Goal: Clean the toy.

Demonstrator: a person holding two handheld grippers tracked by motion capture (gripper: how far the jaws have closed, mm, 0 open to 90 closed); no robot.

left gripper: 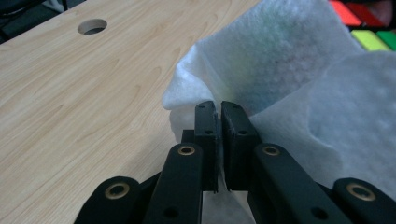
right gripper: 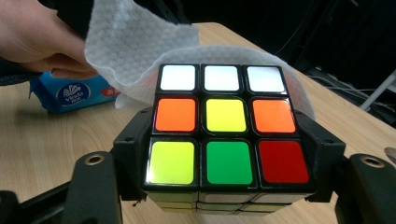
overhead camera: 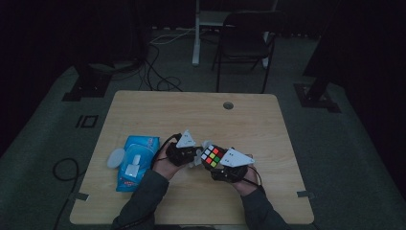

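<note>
Claw first: my left claw (left gripper: 218, 140) has its jaws pressed together on a fold of white wet wipe (left gripper: 289, 88), the sheet billowing up past the jaw tips toward one o'clock in the left gripper view. My right claw (right gripper: 224, 154) is clamped on a puzzle cube (right gripper: 223, 126), one jaw on each side, so the cube sits squarely between them with its coloured face turned to the camera: white row on top, orange-yellow-orange in the middle, yellow-green, green and red below.

From the high view, both claws meet near the middle of the bench (overhead camera: 191, 110), left claw (overhead camera: 190, 155) at nine o'clock of the cube (overhead camera: 211, 156), right claw (overhead camera: 225, 167) at about four o'clock of it. The wipe pack (overhead camera: 136, 163) lies flat on the bench farther out at nine o'clock, with a pale round thing, perhaps its lid, just beside it.

I judge this to be the wiping step: the wipe is draped round the far side of the cube, behind the white row. The next move calls for dragging the sheet across a face while the right claw keeps the cube from twisting.

The right gripper view shows the whole face and the wipe curling behind it, plus my left hand (right gripper: 32, 42) at ten o'clock. The left gripper view shows the pinch itself, and a cable hole (left gripper: 92, 26) in the bench at eleven o'clock.
</note>
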